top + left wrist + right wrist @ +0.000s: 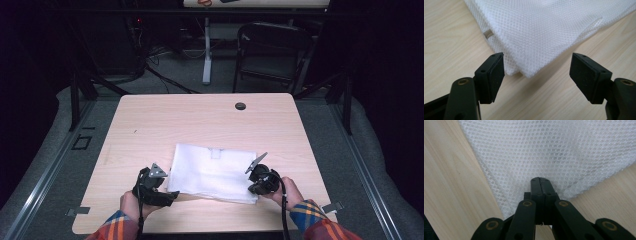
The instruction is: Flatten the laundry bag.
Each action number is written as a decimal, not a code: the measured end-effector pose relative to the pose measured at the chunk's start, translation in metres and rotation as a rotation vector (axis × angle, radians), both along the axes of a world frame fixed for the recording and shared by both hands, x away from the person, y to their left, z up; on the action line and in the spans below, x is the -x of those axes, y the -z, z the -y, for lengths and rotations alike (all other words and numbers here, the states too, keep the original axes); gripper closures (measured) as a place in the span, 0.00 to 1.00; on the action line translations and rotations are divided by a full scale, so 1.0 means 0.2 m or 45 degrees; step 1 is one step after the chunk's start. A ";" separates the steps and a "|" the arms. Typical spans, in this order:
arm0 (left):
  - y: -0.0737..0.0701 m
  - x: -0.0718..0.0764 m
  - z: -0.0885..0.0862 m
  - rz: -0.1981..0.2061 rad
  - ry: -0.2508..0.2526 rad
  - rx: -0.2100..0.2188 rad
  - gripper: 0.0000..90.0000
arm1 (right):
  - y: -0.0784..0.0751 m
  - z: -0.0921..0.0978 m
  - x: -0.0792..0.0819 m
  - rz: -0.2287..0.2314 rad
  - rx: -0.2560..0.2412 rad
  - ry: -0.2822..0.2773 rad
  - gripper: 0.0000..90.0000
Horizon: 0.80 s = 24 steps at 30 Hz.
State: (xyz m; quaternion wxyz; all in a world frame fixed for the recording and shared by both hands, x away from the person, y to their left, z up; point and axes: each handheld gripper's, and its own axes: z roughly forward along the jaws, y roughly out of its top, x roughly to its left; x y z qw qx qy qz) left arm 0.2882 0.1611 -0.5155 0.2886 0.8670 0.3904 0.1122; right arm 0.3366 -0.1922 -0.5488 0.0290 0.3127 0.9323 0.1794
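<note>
I am holding my right gripper [541, 181] with its jaws pressed together over the near right corner of the mesh bag [544, 150]; whether any mesh is pinched between the pads I cannot tell, since the closed tips are lying right on the fabric. In the high view this gripper [256, 189] is sitting at the bag's [212, 172] right front corner, with my hand [287, 192] just behind it.

My left gripper [536, 72] is standing wide open, its two pads [496, 72] well apart. The bag's [544, 32] folded near left corner is pointing into the gap between them, close to the left pad but not gripped. Just beyond that pad, a small metal piece [488, 33] is peeking out at the bag's edge. From above, this gripper [167, 196] is lying just left of the bag's front left corner.

Beyond both grippers the bag is lying flat on the table [200, 120], stretching away from the jaws, with a small tab [216, 152] at its far edge. Farther still, a dark round cap [240, 106] is sitting near the table's far edge, and a chair [272, 50] is standing past it.
</note>
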 end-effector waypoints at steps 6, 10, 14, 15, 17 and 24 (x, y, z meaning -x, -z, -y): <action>0.00 -0.02 0.08 0.042 0.080 0.001 0.20 | -0.04 0.00 0.01 -0.004 -0.050 0.017 0.71; 0.01 -0.05 0.15 0.036 0.125 -0.005 0.19 | -0.07 0.01 0.01 0.004 -0.061 0.043 0.39; 0.01 -0.06 0.23 0.047 0.193 -0.005 0.17 | -0.09 0.03 0.02 0.008 -0.071 0.060 0.25; 0.02 -0.06 0.25 0.042 0.214 0.001 0.17 | -0.10 0.03 0.02 0.011 -0.069 0.061 0.23; 0.03 -0.08 0.30 0.034 0.254 -0.019 0.17 | -0.10 0.03 0.03 0.026 -0.087 0.087 0.19; 0.10 -0.12 0.45 -0.012 0.390 -0.074 0.30 | -0.12 0.04 0.04 0.032 -0.099 0.077 0.19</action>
